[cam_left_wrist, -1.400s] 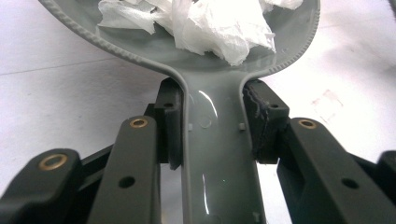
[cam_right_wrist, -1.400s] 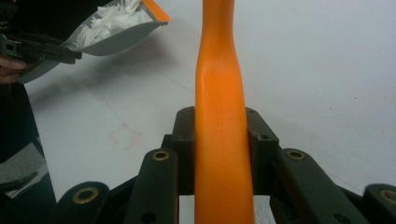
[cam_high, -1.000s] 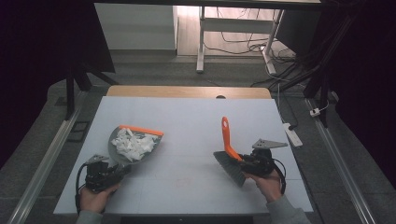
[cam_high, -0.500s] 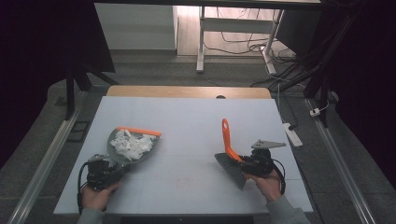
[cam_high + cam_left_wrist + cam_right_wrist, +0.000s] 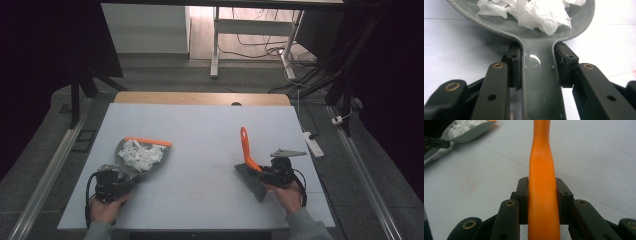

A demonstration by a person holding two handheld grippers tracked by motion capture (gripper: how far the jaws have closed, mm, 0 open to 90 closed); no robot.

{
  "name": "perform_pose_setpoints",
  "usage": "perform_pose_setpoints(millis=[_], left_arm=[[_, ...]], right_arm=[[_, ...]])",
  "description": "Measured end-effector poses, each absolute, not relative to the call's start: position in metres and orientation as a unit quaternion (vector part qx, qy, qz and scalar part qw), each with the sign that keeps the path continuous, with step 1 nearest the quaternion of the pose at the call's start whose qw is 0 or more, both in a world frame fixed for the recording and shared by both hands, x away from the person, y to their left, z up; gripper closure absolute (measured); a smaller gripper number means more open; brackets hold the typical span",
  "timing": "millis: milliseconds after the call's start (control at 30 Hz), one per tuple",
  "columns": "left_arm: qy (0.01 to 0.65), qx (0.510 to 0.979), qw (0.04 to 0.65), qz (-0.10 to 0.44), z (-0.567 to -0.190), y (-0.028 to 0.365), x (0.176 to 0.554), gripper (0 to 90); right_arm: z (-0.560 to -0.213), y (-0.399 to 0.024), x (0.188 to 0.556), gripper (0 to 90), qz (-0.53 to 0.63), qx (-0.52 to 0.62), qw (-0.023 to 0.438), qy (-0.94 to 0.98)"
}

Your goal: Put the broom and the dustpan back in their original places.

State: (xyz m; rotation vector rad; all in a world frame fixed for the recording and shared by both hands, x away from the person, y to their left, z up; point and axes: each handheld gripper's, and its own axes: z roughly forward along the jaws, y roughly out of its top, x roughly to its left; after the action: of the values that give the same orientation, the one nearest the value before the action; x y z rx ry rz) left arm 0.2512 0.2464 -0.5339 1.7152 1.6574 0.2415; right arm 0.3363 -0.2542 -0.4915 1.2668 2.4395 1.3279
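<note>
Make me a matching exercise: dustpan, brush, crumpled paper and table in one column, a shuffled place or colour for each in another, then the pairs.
1. dustpan
2. brush
3. crumpled paper
4. table

A. heaped inside the dustpan
B. orange handle clamped in the right hand-held gripper
C. pale top, wooden far edge
D. grey handle clamped in the left hand-held gripper

Pairs: 1-D, 2-B, 3-A, 4-C

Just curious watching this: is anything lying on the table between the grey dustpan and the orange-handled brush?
No. In the high view the white table lies bare between the dustpan and the brush.
</note>
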Motion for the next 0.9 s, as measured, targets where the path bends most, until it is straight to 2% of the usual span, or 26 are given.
perform_pose_setpoints(millis=[167,433,900], left_arm=[[0.646,0.666,0.36,0.092,-0.535,0.246,0.252,61.1],[0.648,0.667,0.357,0.089,-0.536,0.245,0.254,61.0],[0.651,0.663,0.358,0.09,-0.536,0.244,0.254,58.9]], right_arm=[[-0.496,-0.26,0.341,66.9,0.413,0.425,0.069,0.802],[-0.501,-0.266,0.348,63.8,0.397,0.437,0.072,0.804],[-0.508,-0.272,0.355,49.6,0.357,0.459,0.102,0.807]])
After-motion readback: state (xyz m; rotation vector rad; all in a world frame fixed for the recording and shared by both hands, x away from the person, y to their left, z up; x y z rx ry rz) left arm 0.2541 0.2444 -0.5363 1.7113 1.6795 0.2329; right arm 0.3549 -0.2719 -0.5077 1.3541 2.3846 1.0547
